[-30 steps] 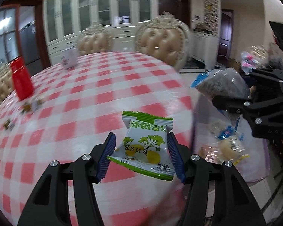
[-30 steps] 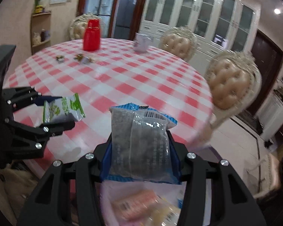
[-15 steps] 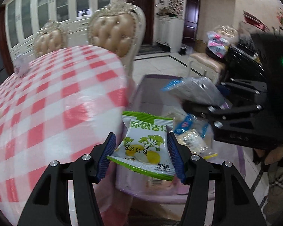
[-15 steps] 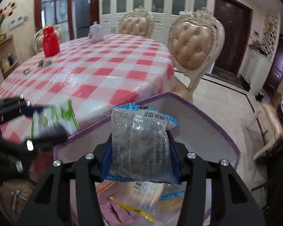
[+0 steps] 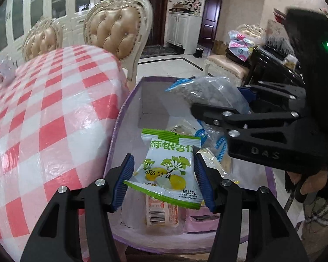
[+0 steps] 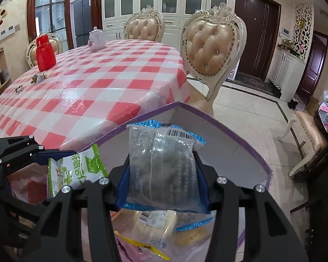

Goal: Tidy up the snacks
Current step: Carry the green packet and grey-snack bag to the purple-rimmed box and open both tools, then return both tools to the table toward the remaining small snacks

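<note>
Snacks are what I am tidying, and I have one in each tool. My left gripper [image 5: 164, 180] is clamped on a green and white snack pack [image 5: 167, 170]. My right gripper [image 6: 163, 184] is clamped on a clear bag with blue edges [image 6: 161, 168]. A second ago both tools were over the checked table [image 6: 102, 83]. Now they have come off its edge and down, and both packs hang over the purple-rimmed box [image 5: 120, 118] just beside the table. Other snacks already lie in the bottom of the box. So I think the carrying part is done. What is left is to let go, so both packs drop in with the rest. A few small bits still lie at the far edge of the table, near the red jug [image 6: 44, 52].
</note>
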The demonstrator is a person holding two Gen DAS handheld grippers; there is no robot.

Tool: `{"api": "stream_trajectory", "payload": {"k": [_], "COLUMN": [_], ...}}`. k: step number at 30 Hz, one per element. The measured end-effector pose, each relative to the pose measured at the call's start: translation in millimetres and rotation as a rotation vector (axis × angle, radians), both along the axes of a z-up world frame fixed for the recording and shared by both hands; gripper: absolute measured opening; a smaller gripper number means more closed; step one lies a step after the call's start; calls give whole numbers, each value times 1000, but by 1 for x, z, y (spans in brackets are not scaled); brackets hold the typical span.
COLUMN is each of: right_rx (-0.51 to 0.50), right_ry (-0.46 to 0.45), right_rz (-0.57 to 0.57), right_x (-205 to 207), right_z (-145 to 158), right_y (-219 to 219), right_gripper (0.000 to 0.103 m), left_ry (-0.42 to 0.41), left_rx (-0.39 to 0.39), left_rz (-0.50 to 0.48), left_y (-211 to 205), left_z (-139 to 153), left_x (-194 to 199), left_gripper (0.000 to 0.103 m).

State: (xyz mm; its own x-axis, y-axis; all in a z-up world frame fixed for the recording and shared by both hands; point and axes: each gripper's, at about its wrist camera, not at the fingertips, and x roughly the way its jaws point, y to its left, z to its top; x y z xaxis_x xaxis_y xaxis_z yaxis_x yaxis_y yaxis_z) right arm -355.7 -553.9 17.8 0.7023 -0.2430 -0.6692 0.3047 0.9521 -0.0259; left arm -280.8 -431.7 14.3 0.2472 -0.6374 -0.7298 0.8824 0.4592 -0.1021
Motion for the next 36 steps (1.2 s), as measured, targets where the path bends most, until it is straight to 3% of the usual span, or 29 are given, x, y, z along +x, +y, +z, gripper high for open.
{"api": "stream_trajectory", "payload": {"k": [3,6,7,9,16,19,23,28,31,36], "right_rx": [-11,-35,-47,-53,-27,-7,-41,22,69,194], "right_ry": [13,44,46,34,14,35,34,-5,-25,29], "right_rz": [-3,-11,-31,-58,-63,10,165,377,425,470], "right_x": [4,11,11,8,8,26,63,130,172,270], "right_z": [-1,-6,-7,-5,0,2,16,28,26,6], "right_y": [1,4,3,-2,-2,19,74,157,197,259], "right_gripper": [52,55,59,80,80,80,81,81,81,81], "left_ry": [78,104,109,100,50,1,-75,-65,-44,3], "left_rx": [-27,-46,-65,-85,-128,-139,-141,-160,-150,-171], "left_rz": [19,38,33,43,175,274,504,782,930,1220], "left_y": [1,-1,-1,3,54,96,176,286,340,435], "left_z": [-3,-9,-10,-13,-3,7,20,25,23,17], "left_x": [14,20,19,22,57,87,148,216,252,313], "left_gripper": [56,65,72,91,91,91,92,92,92,92]}}
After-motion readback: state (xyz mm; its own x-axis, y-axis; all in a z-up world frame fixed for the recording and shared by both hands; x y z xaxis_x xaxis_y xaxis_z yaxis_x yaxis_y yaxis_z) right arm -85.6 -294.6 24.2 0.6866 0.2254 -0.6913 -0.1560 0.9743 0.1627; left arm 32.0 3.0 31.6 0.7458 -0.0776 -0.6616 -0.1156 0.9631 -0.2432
